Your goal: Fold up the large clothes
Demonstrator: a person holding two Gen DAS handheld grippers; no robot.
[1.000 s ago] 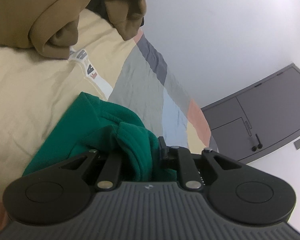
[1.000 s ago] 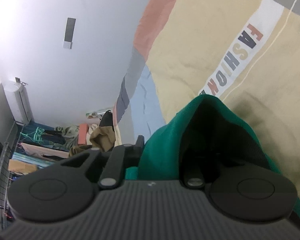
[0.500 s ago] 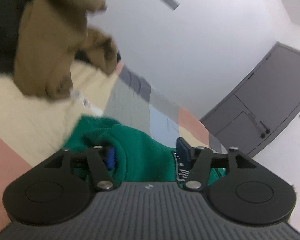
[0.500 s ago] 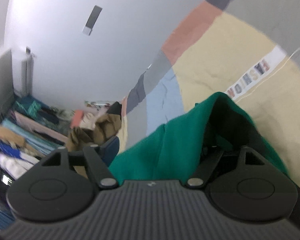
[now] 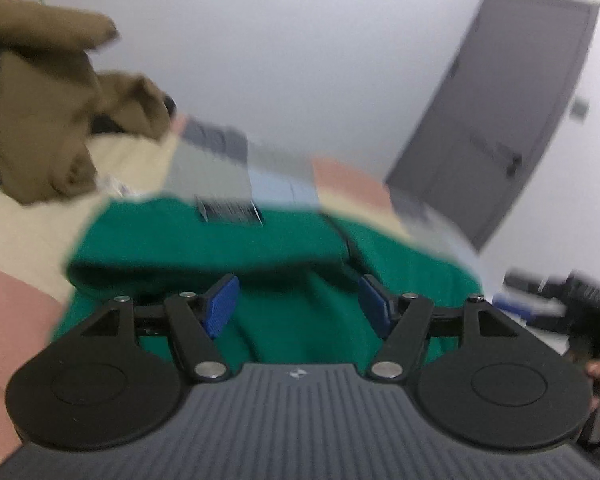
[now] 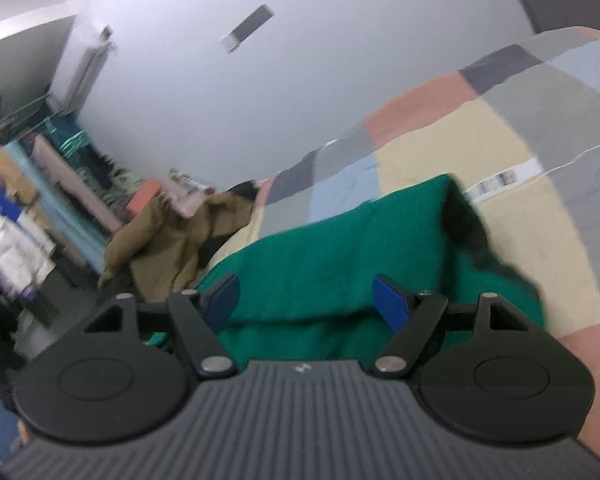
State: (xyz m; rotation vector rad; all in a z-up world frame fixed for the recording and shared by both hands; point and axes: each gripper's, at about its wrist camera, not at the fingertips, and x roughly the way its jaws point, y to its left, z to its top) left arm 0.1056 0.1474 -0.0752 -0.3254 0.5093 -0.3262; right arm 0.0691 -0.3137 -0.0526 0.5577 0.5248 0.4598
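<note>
Our left gripper (image 5: 298, 300) and right gripper (image 6: 306, 300) both gape, blue pads spread, holding nothing. The green garment (image 5: 228, 248) lies just ahead of and under each on the patchwork bedspread (image 6: 460, 148), its folded long edge running crosswise to the fingers, neither clearly nearer. It looks soft, thick, doubled over.

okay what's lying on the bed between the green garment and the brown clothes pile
In the left wrist view, only bare cream bedspread separates the green garment from the brown clothes pile. The frame is blurred, so small items could be missed.
</note>
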